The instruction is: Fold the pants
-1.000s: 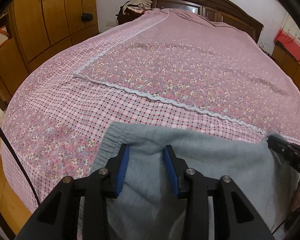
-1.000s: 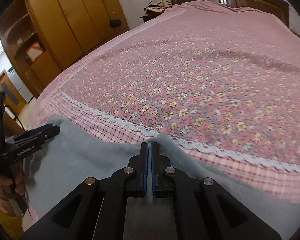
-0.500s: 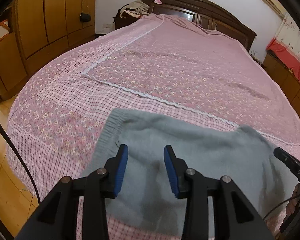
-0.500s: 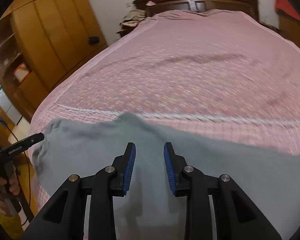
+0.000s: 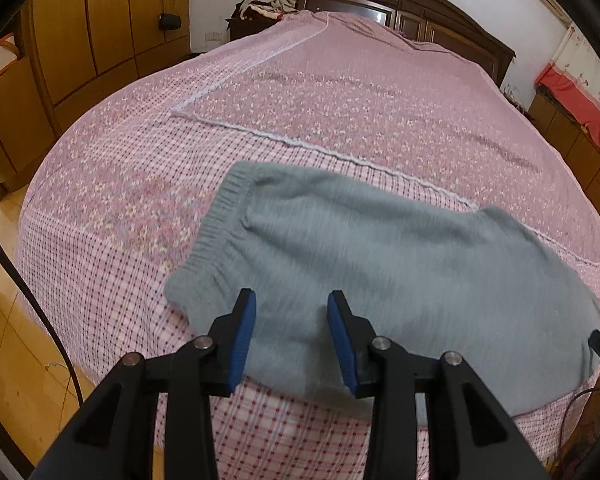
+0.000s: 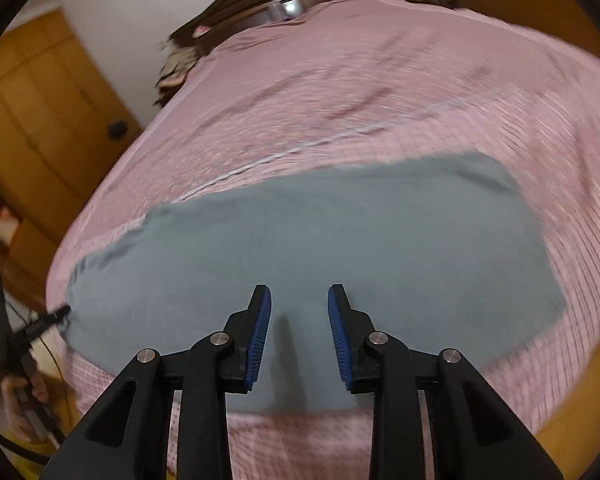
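Grey pants (image 5: 380, 264) lie folded and flat on the pink bedspread near the bed's front edge, their elastic waistband (image 5: 216, 232) at the left. My left gripper (image 5: 290, 294) hovers open over the pants' near edge with nothing between its blue pads. In the right wrist view, which is blurred, the pants (image 6: 340, 232) stretch across the middle. My right gripper (image 6: 299, 289) is open above them and grips nothing. The left gripper (image 6: 56, 316) shows there at the pants' left end, held by a hand (image 6: 20, 392).
The bed (image 5: 340, 92) is covered by a pink floral and checked spread. Wooden wardrobes (image 5: 100, 20) line the left wall, and a dark headboard (image 5: 420, 8) stands at the far end. A clothes pile (image 5: 268, 0) sits beside it. Wooden floor (image 5: 12, 340) lies at the lower left.
The right gripper let go of the pants' edge, opened, pulled back and rolled. The left gripper drew back too, so more of the pants shows, lying flat.
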Motion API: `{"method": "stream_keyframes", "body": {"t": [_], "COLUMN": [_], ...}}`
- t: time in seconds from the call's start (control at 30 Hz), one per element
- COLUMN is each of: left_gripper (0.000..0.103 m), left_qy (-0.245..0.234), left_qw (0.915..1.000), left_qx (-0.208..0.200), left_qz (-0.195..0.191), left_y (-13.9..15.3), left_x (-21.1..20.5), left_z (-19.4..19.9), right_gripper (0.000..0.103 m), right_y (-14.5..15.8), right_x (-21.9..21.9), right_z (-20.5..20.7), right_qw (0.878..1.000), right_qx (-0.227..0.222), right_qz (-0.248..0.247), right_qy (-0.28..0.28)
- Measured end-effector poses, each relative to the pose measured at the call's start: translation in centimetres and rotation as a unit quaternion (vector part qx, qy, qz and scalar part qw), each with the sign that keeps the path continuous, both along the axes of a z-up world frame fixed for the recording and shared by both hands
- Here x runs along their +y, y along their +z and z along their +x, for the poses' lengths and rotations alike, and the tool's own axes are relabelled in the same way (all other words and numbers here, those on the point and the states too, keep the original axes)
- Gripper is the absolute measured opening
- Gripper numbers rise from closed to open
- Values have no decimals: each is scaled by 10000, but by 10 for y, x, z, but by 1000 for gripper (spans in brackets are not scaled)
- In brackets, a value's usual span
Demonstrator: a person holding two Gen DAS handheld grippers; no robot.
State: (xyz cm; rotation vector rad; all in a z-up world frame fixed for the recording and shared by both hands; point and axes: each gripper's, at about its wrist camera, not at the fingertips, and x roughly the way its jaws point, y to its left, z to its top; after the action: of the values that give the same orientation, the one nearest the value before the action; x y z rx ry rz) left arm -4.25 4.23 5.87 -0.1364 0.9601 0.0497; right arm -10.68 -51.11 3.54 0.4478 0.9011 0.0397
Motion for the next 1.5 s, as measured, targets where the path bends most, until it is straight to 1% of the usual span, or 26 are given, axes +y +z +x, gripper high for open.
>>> {"method": "stream_keyframes", "body": {"t": [0.1,0.17,0.23,0.37,0.43,0.53,0.7,0.83,1.03,1.17,1.37,1.5], "left_gripper": [39,39,39,42,42,42,43,43,44,45,45,45], "left_qy": [-5,-3,-5,15,40,50,39,50,40,42,39,47], "left_qw": [10000,10000,10000,10000,10000,10000,10000,10000,10000,10000,9999,9999], "left_qx": [11,12,13,19,22,18,24,32,37,39,46,50], "left_qz": [13,27,46,13,-29,-23,45,34,72,69,89,114], "left_y": [-4,-6,-8,-12,-14,-16,-17,-17,-18,-18,-18,-18], "left_x": [1,0,-1,1,1,1,-1,-1,-1,-1,-1,-1], "left_z": [-2,-3,-4,-4,-4,-4,-4,-4,-2,-2,-2,-1], "right_gripper": [31,38,39,41,43,44,45,45,45,45,45,45], "right_y": [0,-2,-4,-13,-20,-34,-41,-39,-38,-42,-46,-40], "right_x": [-19,-29,-39,-55,-60,-68,-77,-84,-91,-106,-117,-127], "right_z": [-19,-31,-40,-59,-66,-73,-70,-59,-42,-28,-28,-25], "right_qw": [9991,9976,9959,9920,9897,9850,9800,9767,9727,9704,9674,9614], "right_qx": [-94,-123,-115,-96,-51,-1,-166,-330,-518,-559,-668,-945], "right_qz": [135,183,329,684,865,1176,1472,1600,1675,1699,1722,1817], "right_qy": [-397,-654,-832,-1056,-1144,-1259,-1330,-1393,-1523,-1621,-1730,-1838]}}
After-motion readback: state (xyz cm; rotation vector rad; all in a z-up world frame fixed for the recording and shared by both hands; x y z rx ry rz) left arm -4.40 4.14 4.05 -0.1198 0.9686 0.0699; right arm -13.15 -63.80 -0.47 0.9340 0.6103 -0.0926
